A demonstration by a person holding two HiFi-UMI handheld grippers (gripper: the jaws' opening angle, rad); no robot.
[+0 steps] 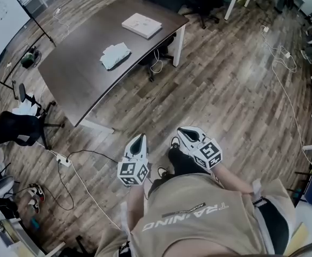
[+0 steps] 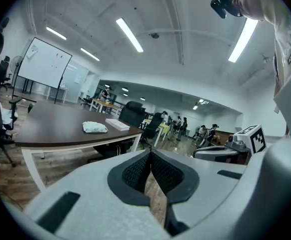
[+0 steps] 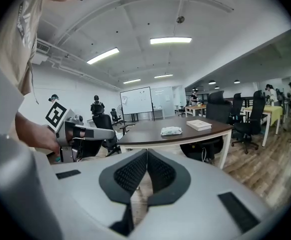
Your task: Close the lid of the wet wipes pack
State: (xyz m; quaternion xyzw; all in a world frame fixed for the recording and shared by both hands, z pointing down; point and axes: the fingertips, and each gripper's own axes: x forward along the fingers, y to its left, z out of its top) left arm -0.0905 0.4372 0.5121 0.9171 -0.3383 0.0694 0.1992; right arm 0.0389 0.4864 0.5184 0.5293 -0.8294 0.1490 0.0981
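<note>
Step in hand: approach, I judge. Nothing touched yet, lid work not begun.

Wet wipes pack (image 1: pixel 114 55) lies flat on the dark table (image 1: pixel 75 84), toward its far end and about midway between the two long edges. A white book (image 1: pixel 141 25) sits beyond it, near the far corner. The two are apart. The pack is too small in every view to tell how its lid stands.

Left gripper (image 1: pixel 139 139) and right gripper (image 1: pixel 182 133) are held close in front of the person's torso, side by side, over bare floor and well apart from the table's near edge. Both point roughly forward at the table.

Left gripper view: pads clenched, tips meeting, nothing between them. Right gripper view: the same, clamped on nothing.

Next move, as I read it: walk both grippers to the table's edge, bring one down over the pack, find the lid flap and press it flat. The clenched tips would serve for pressing.
</note>
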